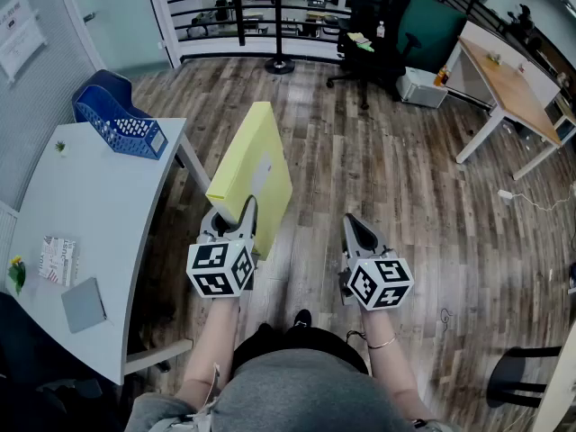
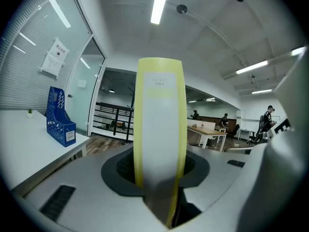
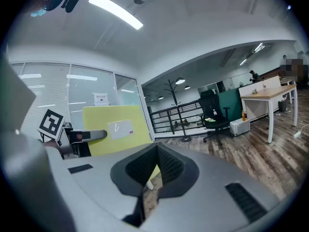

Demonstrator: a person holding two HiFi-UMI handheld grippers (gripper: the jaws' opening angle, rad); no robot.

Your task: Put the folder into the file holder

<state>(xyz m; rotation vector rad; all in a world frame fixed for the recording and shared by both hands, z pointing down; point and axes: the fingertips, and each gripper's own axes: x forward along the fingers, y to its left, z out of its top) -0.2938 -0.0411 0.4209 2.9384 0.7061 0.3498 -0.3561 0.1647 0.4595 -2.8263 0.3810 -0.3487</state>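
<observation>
A yellow folder (image 1: 255, 165) stands on edge in the air over the wooden floor, its spine toward me. My left gripper (image 1: 236, 216) is shut on its lower edge. In the left gripper view the folder (image 2: 159, 129) fills the gap between the jaws. The blue file holder (image 1: 117, 120) stands at the far end of the white table (image 1: 99, 214), to the left of the folder, and also appears in the left gripper view (image 2: 59, 117). My right gripper (image 1: 354, 223) hangs to the right of the folder, shut and holding nothing. The right gripper view shows the folder's flat side (image 3: 116, 129).
On the table lie a small booklet (image 1: 58, 259), a grey pad (image 1: 84, 303) and a tiny plant (image 1: 60, 147). A black office chair (image 1: 373, 34) and a wooden desk (image 1: 508, 88) stand farther off on the right. A black railing (image 1: 261, 12) runs across the back.
</observation>
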